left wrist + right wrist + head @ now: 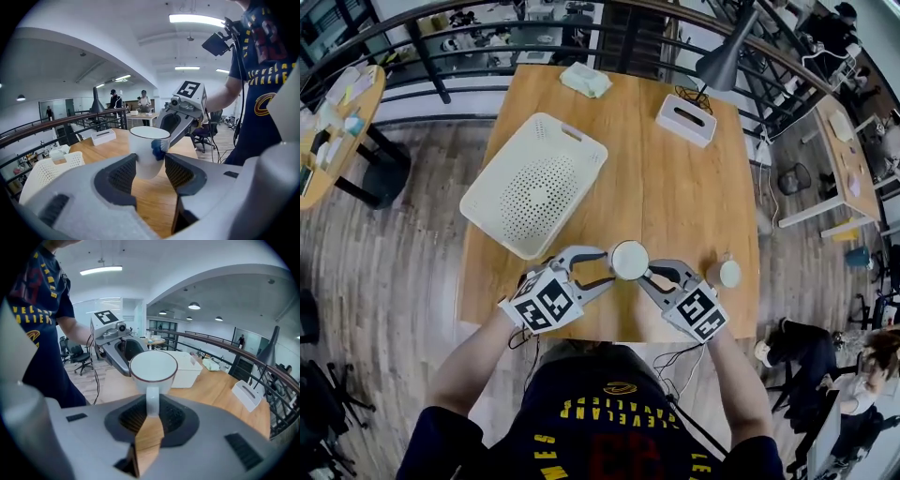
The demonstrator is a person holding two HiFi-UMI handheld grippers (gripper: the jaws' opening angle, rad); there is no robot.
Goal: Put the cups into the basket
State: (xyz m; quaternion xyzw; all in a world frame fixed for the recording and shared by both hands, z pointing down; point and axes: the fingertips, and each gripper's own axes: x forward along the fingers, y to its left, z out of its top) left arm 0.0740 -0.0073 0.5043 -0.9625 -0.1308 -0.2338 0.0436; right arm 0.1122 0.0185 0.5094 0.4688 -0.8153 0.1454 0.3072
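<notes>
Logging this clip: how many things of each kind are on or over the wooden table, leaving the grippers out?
cups: 2, the held cup and the standing cup
basket: 1
tissue box: 1
pale green bundle: 1
lamp: 1
Total: 6

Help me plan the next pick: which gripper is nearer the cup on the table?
Right. The right gripper, holding the lifted cup by its handle, is beside the table cup; the left gripper is on its far side.
</notes>
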